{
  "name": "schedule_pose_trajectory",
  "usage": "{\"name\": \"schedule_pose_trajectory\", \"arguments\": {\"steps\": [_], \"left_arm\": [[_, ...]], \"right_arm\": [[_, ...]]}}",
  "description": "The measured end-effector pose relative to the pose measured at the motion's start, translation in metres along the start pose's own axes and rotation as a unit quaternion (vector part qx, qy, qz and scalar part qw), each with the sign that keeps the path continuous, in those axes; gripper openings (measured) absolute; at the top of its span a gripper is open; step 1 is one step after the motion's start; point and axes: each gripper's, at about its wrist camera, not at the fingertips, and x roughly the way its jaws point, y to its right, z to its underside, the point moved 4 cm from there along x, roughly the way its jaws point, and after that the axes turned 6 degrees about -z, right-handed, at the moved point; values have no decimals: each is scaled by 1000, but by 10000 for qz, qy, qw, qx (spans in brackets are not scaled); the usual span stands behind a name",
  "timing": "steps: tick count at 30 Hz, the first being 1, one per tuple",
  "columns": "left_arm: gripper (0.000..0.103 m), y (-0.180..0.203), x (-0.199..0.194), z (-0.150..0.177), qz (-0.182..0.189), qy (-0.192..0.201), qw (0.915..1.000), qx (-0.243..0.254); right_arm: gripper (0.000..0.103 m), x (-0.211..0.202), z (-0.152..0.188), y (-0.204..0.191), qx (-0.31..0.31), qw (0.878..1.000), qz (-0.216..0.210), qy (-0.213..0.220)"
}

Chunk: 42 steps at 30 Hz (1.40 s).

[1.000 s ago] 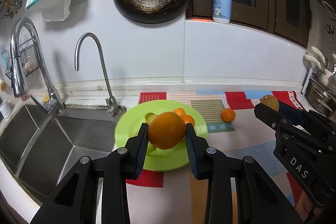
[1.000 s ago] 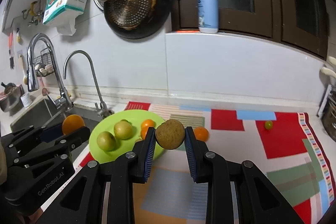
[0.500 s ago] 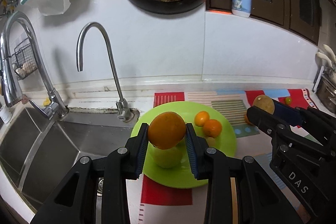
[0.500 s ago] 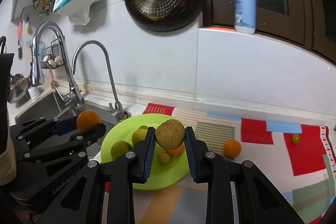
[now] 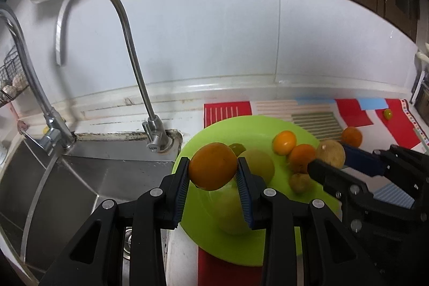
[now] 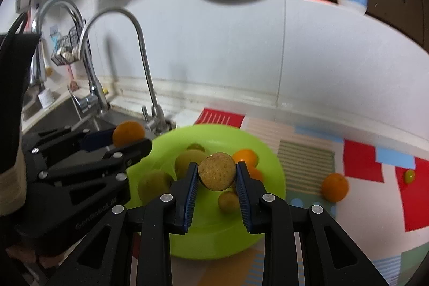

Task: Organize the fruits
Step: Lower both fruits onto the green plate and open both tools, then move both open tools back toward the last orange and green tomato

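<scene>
Lower centre of frame, the left gripper pinches an orange above the green plate; the right gripper clamps a brown fruit likewise. Both seem poised for release among the plated fruit; another orange waits at right on the mat.

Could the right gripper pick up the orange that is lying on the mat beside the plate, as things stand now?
Probably not yet. The right gripper is shut on a brown fruit over the green plate, so its jaws are occupied. The orange itself lies uncovered on the mat, with nothing around it.
</scene>
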Motion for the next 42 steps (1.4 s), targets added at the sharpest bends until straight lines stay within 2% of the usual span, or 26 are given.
{"name": "schedule_pose_trajectory", "arguments": {"steps": [10, 13, 16, 26, 29, 39, 42], "left_arm": [[35, 2, 28, 4, 82, -285, 9995, 84], [38, 3, 25, 4, 84, -244, 9996, 75], [39, 2, 17, 3, 72, -224, 9997, 14], [49, 1, -25, 4, -2, -66, 9998, -179], [50, 2, -39, 4, 0, 10, 9998, -223], [54, 15, -84, 1, 55, 308, 9994, -172], [60, 22, -98, 0, 80, 398, 9991, -150]], "right_arm": [[29, 29, 14, 0, 118, 9992, -165, -355], [37, 29, 14, 4, 208, 9990, -139, -363], [38, 25, 12, 7, 238, 9992, -74, -328], [38, -12, 7, 15, 349, 9993, 154, -63], [44, -25, 5, 17, 374, 9991, 212, 50], [44, -79, 0, 26, 485, 9968, 469, 428], [50, -93, 2, 29, 515, 9958, 542, 524]]}}
